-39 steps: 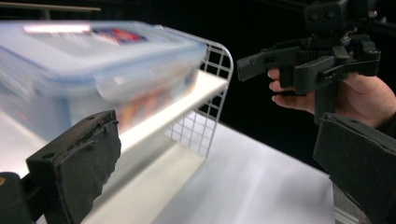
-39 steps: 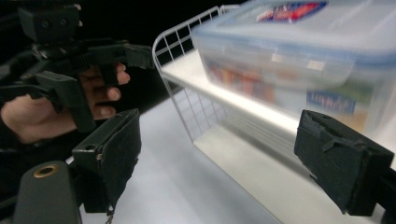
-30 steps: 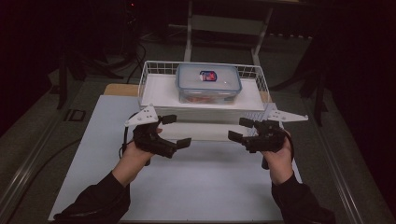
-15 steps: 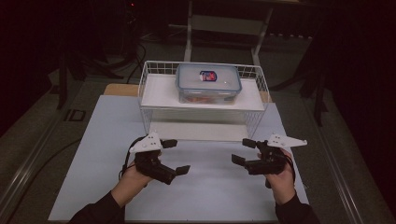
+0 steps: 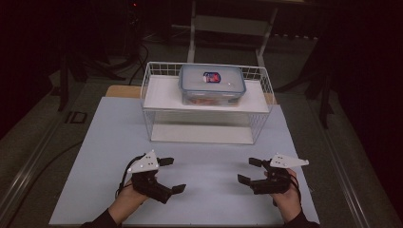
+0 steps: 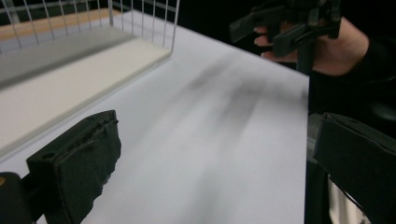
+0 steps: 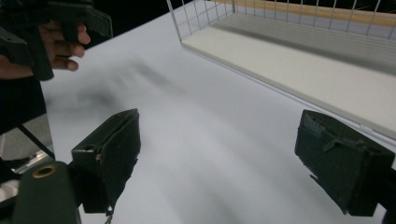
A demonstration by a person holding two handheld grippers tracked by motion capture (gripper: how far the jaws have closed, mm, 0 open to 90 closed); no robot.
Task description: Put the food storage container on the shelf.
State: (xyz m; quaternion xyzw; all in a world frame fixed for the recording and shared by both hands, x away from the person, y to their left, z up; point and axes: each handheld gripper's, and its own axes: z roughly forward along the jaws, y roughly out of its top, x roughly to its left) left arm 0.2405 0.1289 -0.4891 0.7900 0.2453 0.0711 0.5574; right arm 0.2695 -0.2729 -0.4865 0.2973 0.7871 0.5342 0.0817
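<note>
Currently both idle: left gripper (image 5: 168, 175) and right gripper (image 5: 247, 171) gape wide, empty. Container (image 5: 212, 84) sits untouched atop wire rack (image 5: 152, 102); looks unstarted.

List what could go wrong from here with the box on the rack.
1. The box sits on the rack's raised top shelf; a careless pull could slide it off the open front edge.
2. Its lid looks smooth, so open jaws might slip rather than grip.
3. Both the left gripper and the right gripper are open near the table's front edge; reaching in together, they could knock the wire sides.
</note>
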